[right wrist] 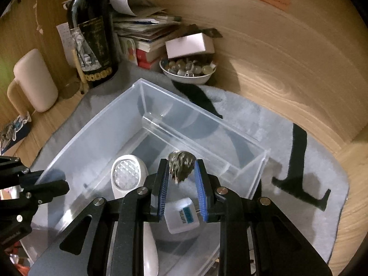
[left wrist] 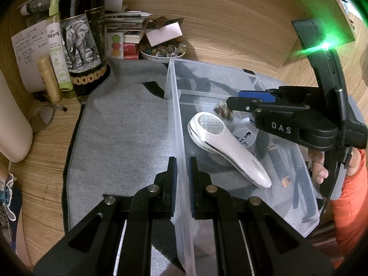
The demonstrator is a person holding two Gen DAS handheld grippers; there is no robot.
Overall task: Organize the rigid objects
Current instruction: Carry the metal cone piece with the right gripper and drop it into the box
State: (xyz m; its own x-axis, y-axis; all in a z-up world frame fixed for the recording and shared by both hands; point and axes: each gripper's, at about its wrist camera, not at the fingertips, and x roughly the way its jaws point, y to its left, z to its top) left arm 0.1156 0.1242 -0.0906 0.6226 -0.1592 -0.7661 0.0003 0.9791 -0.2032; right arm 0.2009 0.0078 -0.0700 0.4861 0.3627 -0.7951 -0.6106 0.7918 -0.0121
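My right gripper clamps a mottled shell over the clear bin, long axis roughly upright between the pads. My left gripper is pinched on the bin's wall.

Both rigs are matte black plastic two-finger grippers: the left gripper and the right gripper each have blue ribbed pads and round silver pivot screws. The right one has "DAS" in white letters, with a thin black cable beside them and a puffy orange sleeve behind.
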